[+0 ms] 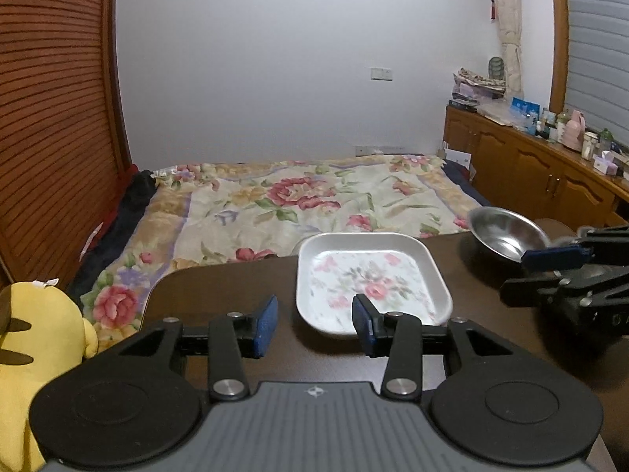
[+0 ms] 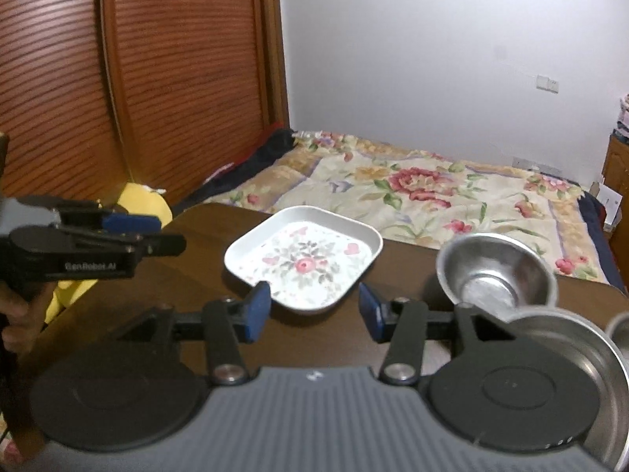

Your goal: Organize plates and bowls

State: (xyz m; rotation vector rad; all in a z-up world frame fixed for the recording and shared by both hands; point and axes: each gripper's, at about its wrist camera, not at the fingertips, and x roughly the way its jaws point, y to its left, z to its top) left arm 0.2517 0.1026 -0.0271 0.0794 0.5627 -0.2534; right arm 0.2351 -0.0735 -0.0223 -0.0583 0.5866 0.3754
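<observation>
A white square plate (image 1: 373,279) (image 2: 304,261) with a pink flower pattern lies on the dark brown table (image 1: 220,291) (image 2: 204,275), near its far edge. My left gripper (image 1: 314,324) stands open just in front of the plate's near rim, with nothing between its blue pads. My right gripper (image 2: 314,310) is open too, close before the plate and holding nothing. A steel bowl (image 1: 507,234) (image 2: 495,275) sits to the plate's right. In the right wrist view a larger steel dish (image 2: 582,354) lies nearer, at the lower right.
Beyond the table's far edge lies a bed with a floral blanket (image 1: 298,200). A yellow plush toy (image 1: 35,338) sits at the table's left. A slatted wooden wardrobe (image 1: 51,118) stands on the left, and a cluttered wooden cabinet (image 1: 542,165) on the right.
</observation>
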